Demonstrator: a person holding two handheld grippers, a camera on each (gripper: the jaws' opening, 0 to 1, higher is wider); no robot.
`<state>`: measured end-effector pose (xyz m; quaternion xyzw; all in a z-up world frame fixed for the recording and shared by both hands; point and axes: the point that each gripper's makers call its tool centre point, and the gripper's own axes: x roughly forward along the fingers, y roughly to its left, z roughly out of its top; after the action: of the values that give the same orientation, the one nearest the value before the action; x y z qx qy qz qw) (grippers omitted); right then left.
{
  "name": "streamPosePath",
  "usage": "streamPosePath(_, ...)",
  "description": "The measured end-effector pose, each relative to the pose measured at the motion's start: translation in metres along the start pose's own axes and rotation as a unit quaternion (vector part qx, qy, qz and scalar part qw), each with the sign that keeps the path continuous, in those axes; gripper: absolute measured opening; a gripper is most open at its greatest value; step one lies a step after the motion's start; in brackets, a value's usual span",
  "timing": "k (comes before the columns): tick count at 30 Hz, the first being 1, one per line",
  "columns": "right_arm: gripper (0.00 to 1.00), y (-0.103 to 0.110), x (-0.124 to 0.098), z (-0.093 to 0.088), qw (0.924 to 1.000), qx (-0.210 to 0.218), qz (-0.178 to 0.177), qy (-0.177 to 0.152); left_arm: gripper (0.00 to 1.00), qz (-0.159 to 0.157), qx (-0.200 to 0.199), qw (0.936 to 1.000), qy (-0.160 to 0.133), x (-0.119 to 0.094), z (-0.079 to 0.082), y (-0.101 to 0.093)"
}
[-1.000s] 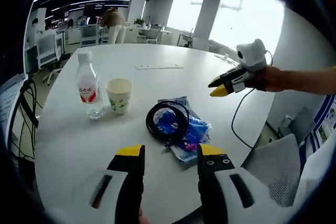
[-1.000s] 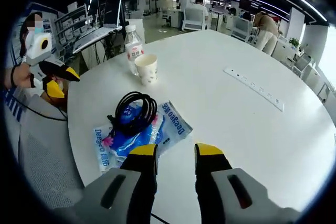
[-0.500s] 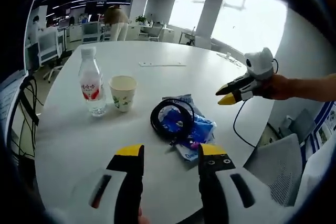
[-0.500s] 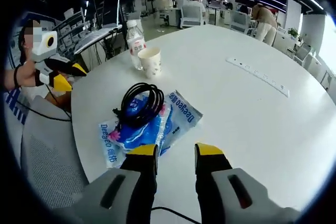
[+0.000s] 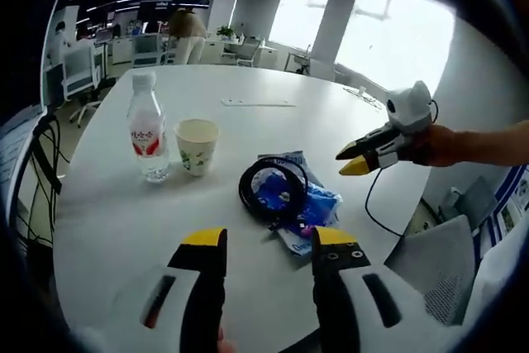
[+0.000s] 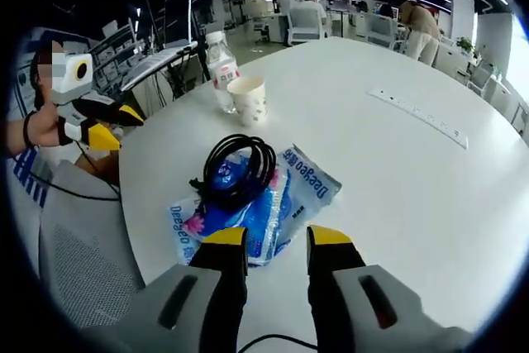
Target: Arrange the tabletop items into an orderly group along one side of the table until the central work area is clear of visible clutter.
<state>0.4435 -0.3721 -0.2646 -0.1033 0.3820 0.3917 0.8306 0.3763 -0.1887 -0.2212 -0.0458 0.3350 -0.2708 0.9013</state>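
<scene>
You had barely begun: both your left tool (image 5: 264, 245) and right tool (image 6: 277, 241) hovered released, while the cable coil (image 5: 273, 190) on the blue packet (image 6: 248, 204) lay mid-table (image 5: 124, 229), bottle (image 5: 147, 130) and cup (image 5: 197, 145) together.

The bench (image 5: 107, 229) is plain white; the coiled cable (image 5: 274, 190) is black on a blue packet (image 6: 273, 204) with white lettering; the bottle (image 5: 148, 134) is clear with a red-and-white label; the cup (image 5: 197, 145) is cream with green marks; each claw is black, yellow-tipped.
</scene>
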Motion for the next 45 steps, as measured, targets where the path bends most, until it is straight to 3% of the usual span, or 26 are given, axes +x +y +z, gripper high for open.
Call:
streamPosePath(6,0.27,0.013,0.009,0.005,0.9999,0.01,0.01,-0.007,0.4,0.002,-0.005,0.9999,-0.013,-0.006,0.003,-0.001)
streamPosePath(19,0.26,0.025,0.031,0.019,0.9989,0.04,0.016,-0.015,0.4,0.007,0.001,1.0,-0.006,-0.012,-0.006,0.005)
streamPosePath(45,0.24,0.016,0.067,0.043,0.9965,0.081,0.002,0.017,0.4,-0.005,-0.001,0.9999,-0.009,-0.017,-0.019,-0.007)
